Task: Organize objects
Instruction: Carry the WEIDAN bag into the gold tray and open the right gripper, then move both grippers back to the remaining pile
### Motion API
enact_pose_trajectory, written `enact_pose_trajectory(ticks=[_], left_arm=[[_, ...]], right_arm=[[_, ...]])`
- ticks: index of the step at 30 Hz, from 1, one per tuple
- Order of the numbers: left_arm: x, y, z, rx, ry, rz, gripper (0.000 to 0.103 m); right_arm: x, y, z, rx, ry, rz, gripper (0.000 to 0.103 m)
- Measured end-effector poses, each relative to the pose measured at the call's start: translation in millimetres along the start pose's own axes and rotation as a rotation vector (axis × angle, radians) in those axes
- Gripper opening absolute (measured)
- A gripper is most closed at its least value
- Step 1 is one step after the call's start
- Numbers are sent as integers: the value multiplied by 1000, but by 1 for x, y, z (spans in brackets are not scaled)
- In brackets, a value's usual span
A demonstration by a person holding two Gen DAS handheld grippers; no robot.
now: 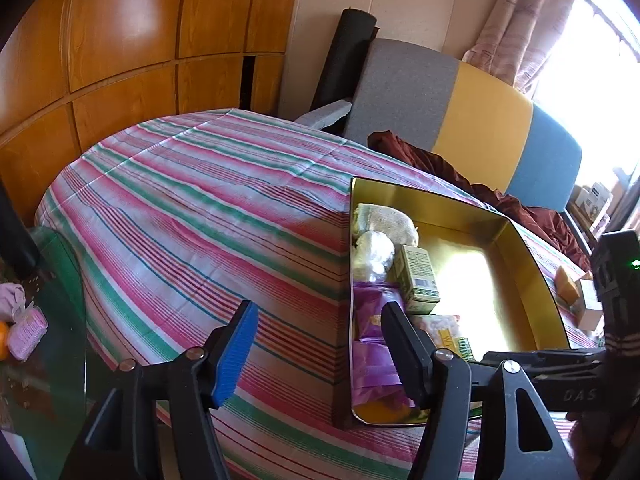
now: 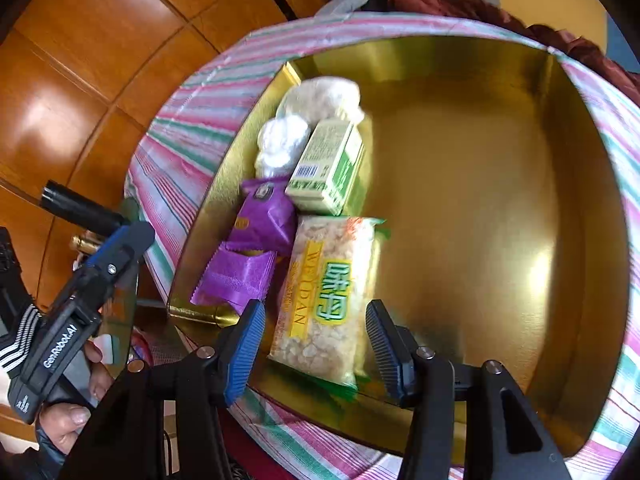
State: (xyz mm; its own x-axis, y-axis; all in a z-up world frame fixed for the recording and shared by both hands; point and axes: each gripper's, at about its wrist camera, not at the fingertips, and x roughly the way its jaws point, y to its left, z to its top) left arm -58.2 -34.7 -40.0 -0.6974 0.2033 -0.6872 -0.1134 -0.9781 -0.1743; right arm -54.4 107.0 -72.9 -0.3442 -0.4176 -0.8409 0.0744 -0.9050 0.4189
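Gold tray [image 1: 520, 240] sitting on the striped cloth [image 1: 180, 200], snacks lining its left side.
Left view: the left gripper [image 1: 320, 344] is hanging open and empty at the tray's near left edge. Right view: the right gripper [image 2: 316, 344] is hovering open over the rice-cracker packet [image 2: 328, 296], pads not pressing it, beside purple packets [image 2: 256, 248] and a green box [image 2: 328, 168].

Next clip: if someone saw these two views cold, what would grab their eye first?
Most striking is the shiny gold tray on the striped cloth, with snacks packed along one side and the rest bare. Among them, two purple packets and a green-lettered rice-snack pack stand out. The right hand-held gripper hovers over that pack, its pads not touching it.
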Motion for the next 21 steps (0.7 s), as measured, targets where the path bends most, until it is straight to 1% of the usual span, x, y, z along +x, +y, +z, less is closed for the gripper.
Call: enact_pose_trajectory(ticks=[3,5,9,16,21], left_arm=[[-1,-7,1,15,3,-4,67],[-1,-13,2,31,5,-8,67],[-4,-26,3,60,2,-22,73],[-4,-57,3,125,14,-58,73],[-5,-82,4,186,19,-83,75]], right_arm=[[-20,-11,-4,7,-53,-14,55],[-35,-19,-6,12,-87,-38,57],[-66,-40,-11,45,-145,-80,59],[-117,-99,-22,165,-247,-204,59],[-156,-158,-36,293,-309,-299,59]])
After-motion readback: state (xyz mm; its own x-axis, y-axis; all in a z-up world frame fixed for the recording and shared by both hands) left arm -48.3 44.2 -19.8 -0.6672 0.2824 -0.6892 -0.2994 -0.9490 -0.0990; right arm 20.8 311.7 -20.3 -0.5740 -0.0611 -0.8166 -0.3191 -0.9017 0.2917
